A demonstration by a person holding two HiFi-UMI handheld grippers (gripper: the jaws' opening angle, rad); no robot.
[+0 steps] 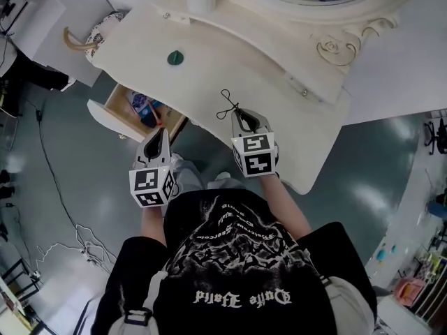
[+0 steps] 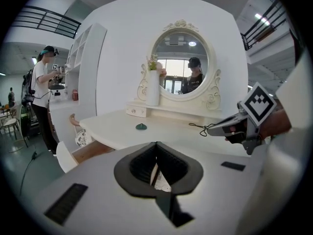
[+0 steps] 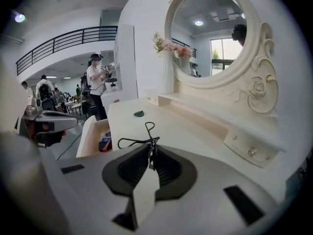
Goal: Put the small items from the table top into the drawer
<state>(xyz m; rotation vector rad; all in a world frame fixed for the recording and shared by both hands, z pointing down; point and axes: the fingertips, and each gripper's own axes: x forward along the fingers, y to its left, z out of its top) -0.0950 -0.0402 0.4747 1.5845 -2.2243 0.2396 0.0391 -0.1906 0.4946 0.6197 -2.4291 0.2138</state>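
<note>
My right gripper (image 1: 240,114) is shut on a thin black looped cord (image 1: 228,106) and holds it just above the front of the white dressing table (image 1: 265,75). In the right gripper view the cord (image 3: 138,140) sticks out past the closed jaw tips. A small dark green item (image 1: 175,58) lies further back on the table top. My left gripper (image 1: 159,133) hangs over the open drawer (image 1: 120,112) below the table's front edge; its jaws are together with nothing in them. Colourful items (image 1: 144,107) lie in the drawer.
A round mirror (image 2: 179,65) and a white vase (image 2: 153,88) stand at the back of the table, with a little drawer box (image 2: 136,112) beside them. A patterned bag (image 1: 98,33) hangs at the table's left end. A person (image 2: 44,92) stands far left. Cables (image 1: 73,236) lie on the floor.
</note>
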